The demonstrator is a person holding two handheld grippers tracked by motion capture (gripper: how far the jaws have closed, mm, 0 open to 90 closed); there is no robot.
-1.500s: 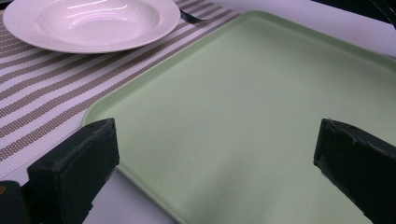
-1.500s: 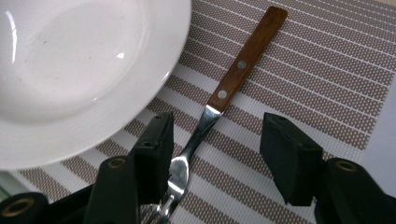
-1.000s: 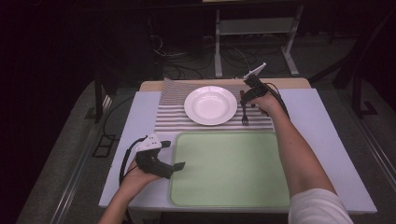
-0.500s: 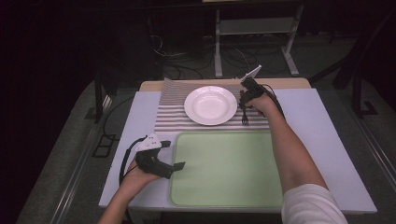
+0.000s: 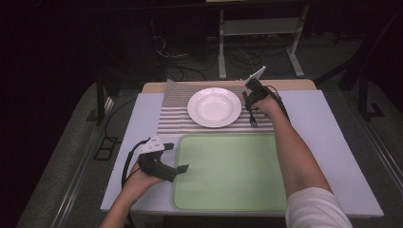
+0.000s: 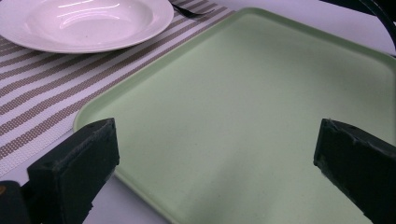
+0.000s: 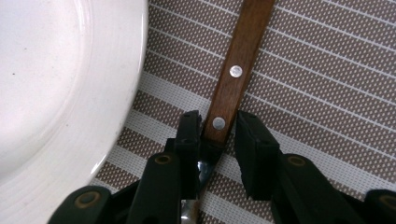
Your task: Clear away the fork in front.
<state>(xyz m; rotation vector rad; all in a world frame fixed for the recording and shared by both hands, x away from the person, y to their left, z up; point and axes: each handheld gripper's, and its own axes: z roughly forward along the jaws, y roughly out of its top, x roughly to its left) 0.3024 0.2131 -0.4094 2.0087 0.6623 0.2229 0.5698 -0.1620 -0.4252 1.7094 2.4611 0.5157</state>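
A fork with a wooden handle (image 7: 236,70) lies on the striped placemat (image 5: 173,121), just right of the white plate (image 5: 214,107); its tines (image 5: 253,123) point toward the person. My right gripper (image 7: 214,135) points down over it. Its jaws straddle the handle near the lower rivet, the left jaw against the wood and a slim gap at the right jaw. From above, the right gripper (image 5: 252,95) sits at the plate's right rim. My left gripper (image 5: 178,170) rests open at the left edge of the green tray (image 5: 228,175), holding nothing.
The green tray (image 6: 261,107) is bare and lies in front of the placemat (image 6: 32,93) and plate (image 6: 84,23). White table surface (image 5: 323,137) surrounds them. Beyond the far edge are dark floor, cables and a metal stand (image 5: 259,33).
The right hand has shifted slightly at the plate's right rim, staying over the fork. The left gripper has not moved.
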